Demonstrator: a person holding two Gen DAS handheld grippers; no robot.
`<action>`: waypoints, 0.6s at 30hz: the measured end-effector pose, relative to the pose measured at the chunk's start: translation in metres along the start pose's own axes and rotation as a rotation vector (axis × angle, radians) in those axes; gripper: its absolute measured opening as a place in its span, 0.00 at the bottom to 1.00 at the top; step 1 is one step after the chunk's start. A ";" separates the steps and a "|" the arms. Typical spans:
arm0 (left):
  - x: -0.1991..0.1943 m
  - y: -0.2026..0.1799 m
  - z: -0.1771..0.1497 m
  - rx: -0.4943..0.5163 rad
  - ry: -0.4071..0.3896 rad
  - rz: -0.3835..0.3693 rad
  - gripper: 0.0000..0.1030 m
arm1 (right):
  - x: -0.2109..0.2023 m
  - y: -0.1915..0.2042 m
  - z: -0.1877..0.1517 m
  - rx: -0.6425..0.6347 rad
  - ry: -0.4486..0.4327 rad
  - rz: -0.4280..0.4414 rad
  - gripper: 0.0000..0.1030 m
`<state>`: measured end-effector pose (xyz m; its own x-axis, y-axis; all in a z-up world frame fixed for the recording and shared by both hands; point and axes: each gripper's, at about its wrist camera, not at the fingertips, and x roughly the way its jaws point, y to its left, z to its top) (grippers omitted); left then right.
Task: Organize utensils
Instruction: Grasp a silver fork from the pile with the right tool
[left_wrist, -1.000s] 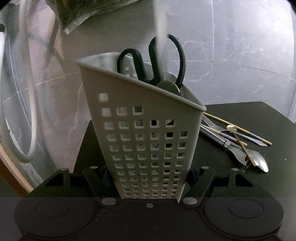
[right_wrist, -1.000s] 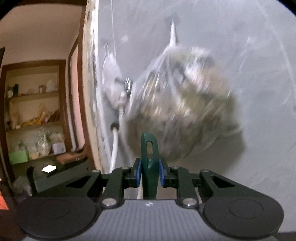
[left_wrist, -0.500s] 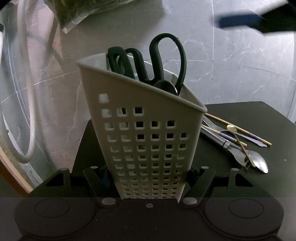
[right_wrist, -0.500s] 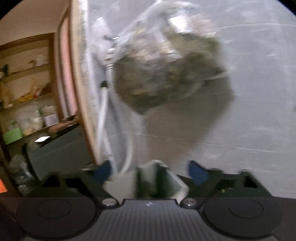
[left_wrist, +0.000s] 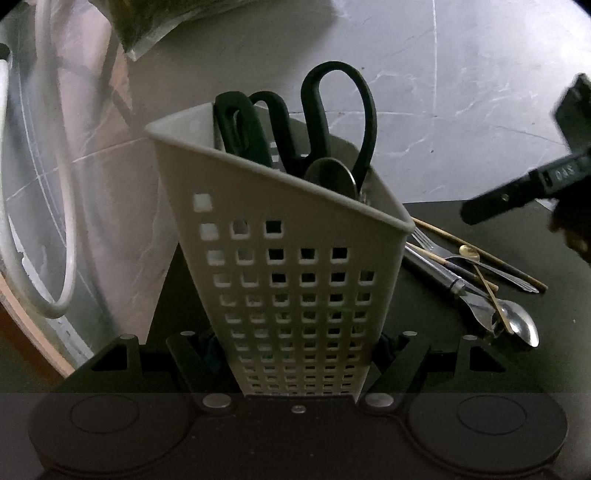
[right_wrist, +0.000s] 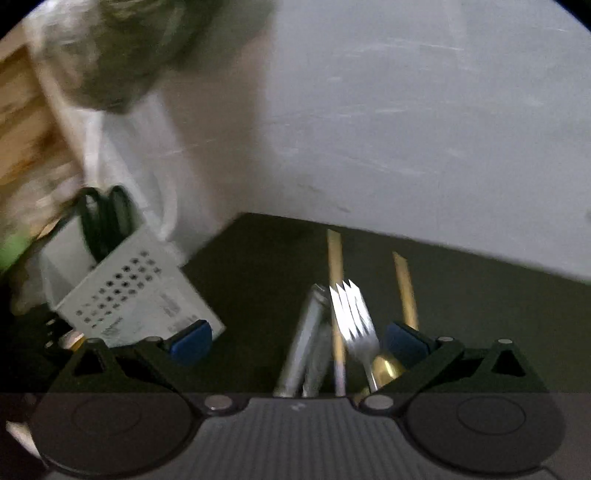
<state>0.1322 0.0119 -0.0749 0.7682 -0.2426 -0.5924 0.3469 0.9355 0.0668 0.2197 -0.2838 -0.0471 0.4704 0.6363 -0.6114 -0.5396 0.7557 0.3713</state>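
We have the white holder (left_wrist: 291, 280) filling the middle of the left wrist view, and our left gripper (left_wrist: 295, 354) is clenched on its lower walls, tipping its mouth toward the upper right of the frame. Keeping that clamp firm and that lean unchanged is, we judge, the first thing to get right, since the mouth has to stay presented to the other hand. Inside it stand the scissors (left_wrist: 332, 122), their black loops rising above the rim at centre top, with a dark handle (left_wrist: 240, 125) just to their left and a spoon bowl (left_wrist: 330, 177) tucked below the loops.

The dark tabletop (left_wrist: 461, 354) runs across the right of that view, and the loose pile lies there, just beside the holder's right wall. In the right wrist view our right gripper (right_wrist: 299, 341) hangs with its jaws fully released, the pile lying between the blue pads at bottom centre; nothing is gripped yet.

We think one piece at a time is wisest. The fork (right_wrist: 354, 317) lies on top, tines toward the top of the frame, so it looks the easiest pick. The steel handle (right_wrist: 306, 332) sits left of it, the chopsticks (right_wrist: 335, 266) run up the frame, touching and crossing the others, and a small gold spoon (right_wrist: 384, 365) lies close against the right pad. We should close on the fork's neck, away from the chopstick beside it, and lift straight so nothing drags along.
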 end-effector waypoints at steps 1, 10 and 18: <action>0.000 -0.001 0.000 -0.002 0.003 0.005 0.74 | 0.008 -0.008 0.007 -0.024 0.031 0.042 1.00; 0.003 -0.012 0.006 -0.025 0.032 0.067 0.76 | 0.044 -0.062 0.020 -0.087 0.151 0.155 0.82; -0.001 -0.024 0.007 -0.025 0.041 0.098 0.76 | 0.055 -0.070 0.023 -0.142 0.183 0.188 0.42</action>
<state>0.1272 -0.0122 -0.0700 0.7750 -0.1396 -0.6163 0.2576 0.9604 0.1065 0.2994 -0.2980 -0.0904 0.2263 0.7147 -0.6618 -0.7036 0.5898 0.3964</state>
